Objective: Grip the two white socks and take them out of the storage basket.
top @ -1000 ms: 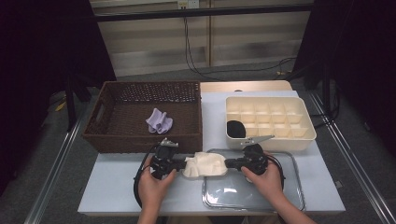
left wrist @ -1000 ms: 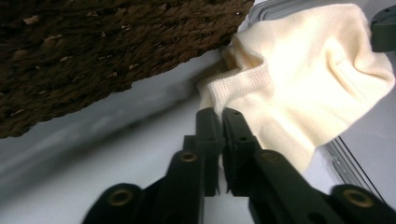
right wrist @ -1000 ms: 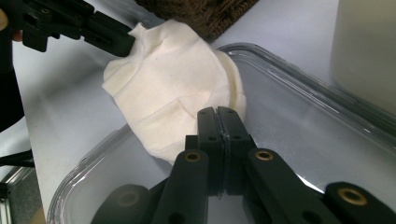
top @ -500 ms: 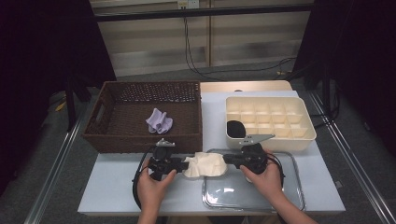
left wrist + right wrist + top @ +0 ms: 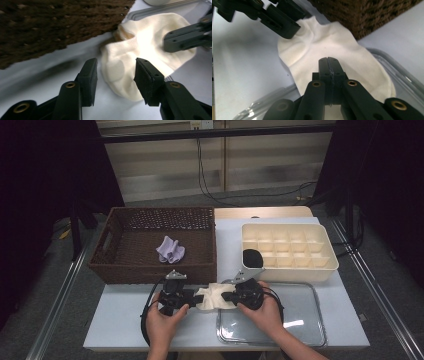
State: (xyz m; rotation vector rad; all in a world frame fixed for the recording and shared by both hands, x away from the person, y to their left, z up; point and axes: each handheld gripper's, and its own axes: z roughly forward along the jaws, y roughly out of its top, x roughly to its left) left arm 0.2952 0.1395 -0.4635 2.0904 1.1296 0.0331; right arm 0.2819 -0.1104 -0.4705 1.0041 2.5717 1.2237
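Observation:
A white sock [image 5: 212, 298] lies flat on the table between my two grippers, its right end over the rim of a clear tray [image 5: 300, 320]. My left gripper [image 5: 194, 296] has just been opening its jaws. In the left gripper view it [image 5: 116, 68] stands open with the sock's [image 5: 140, 45] end between the pads, which do not press on it. My right gripper [image 5: 227, 296] is shut, and its tips [image 5: 329, 62] rest on the middle of the sock [image 5: 317, 47]. No fabric shows pinched between them.
A brown wicker basket [image 5: 150, 270] at the back left holds a purple sock [image 5: 170, 249]. A cream compartment box [image 5: 320, 265] at the back right has a black sock [image 5: 252, 257] in its near left cell. The basket wall [image 5: 50, 25] stands close behind the grippers.
The left jaws have opened off the sock's end. The right gripper, still shut, has slid left over the sock toward the left gripper.

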